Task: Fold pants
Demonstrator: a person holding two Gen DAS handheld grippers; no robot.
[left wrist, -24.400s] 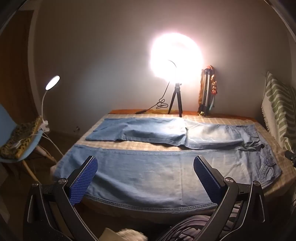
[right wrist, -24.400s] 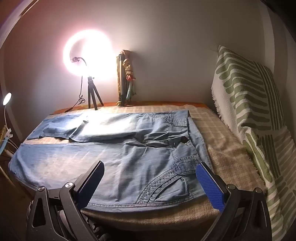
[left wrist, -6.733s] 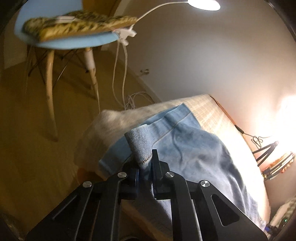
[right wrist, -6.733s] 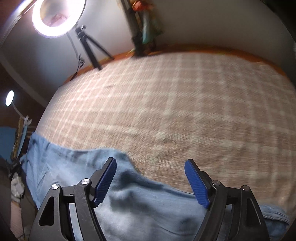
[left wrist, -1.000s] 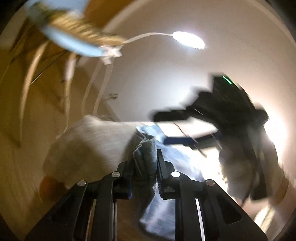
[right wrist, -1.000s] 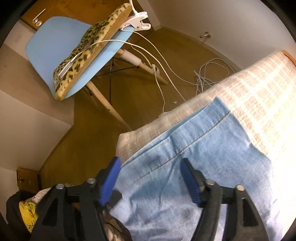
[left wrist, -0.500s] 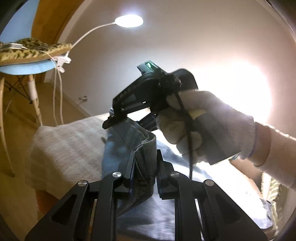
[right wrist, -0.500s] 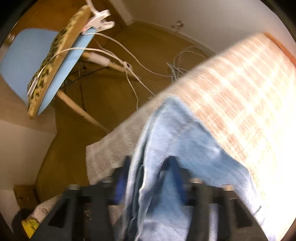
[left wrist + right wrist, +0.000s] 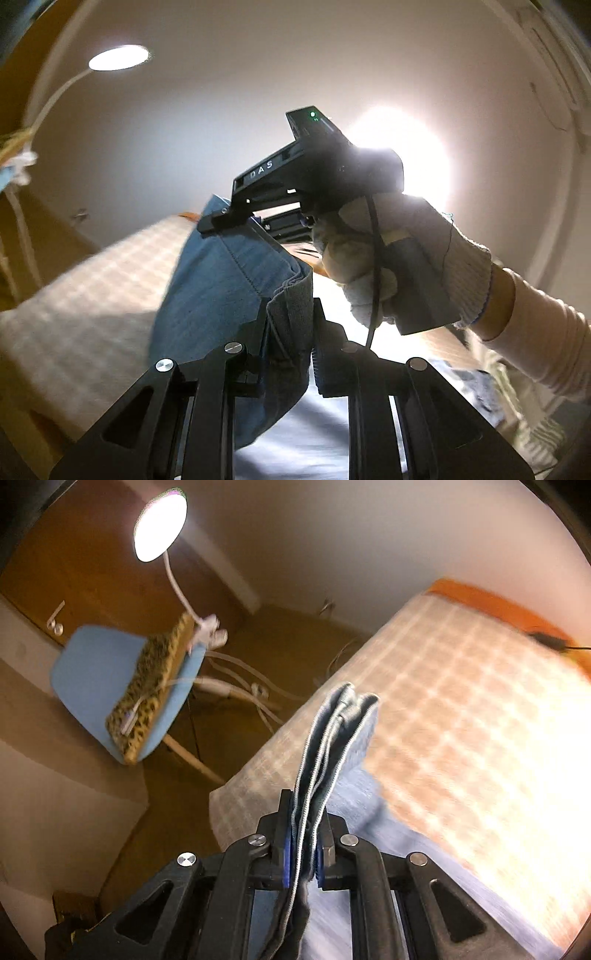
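The blue jeans [image 9: 221, 295] lie on a bed with a checked cover [image 9: 92, 280], their leg-hem end lifted. My left gripper [image 9: 290, 328] is shut on one corner of the stacked hems. In the left wrist view the right gripper [image 9: 221, 218], held in a white-gloved hand [image 9: 406, 266], pinches the far corner of the same hem. In the right wrist view my right gripper [image 9: 303, 845] is shut on the layered denim hems [image 9: 332, 738], which stand up between its blue pads. The rest of the jeans trails down onto the bed.
A blue chair [image 9: 110, 686] with a leopard-print cushion and a clip-on lamp [image 9: 160, 524] stands on the wooden floor left of the bed. White cables lie on the floor. A bright ring light [image 9: 406, 147] glares behind the gloved hand. A striped pillow [image 9: 535, 443] lies at right.
The right gripper has closed on the leg hems. Both grippers have lifted the hem end higher above the bed. The left gripper has kept its hold throughout.
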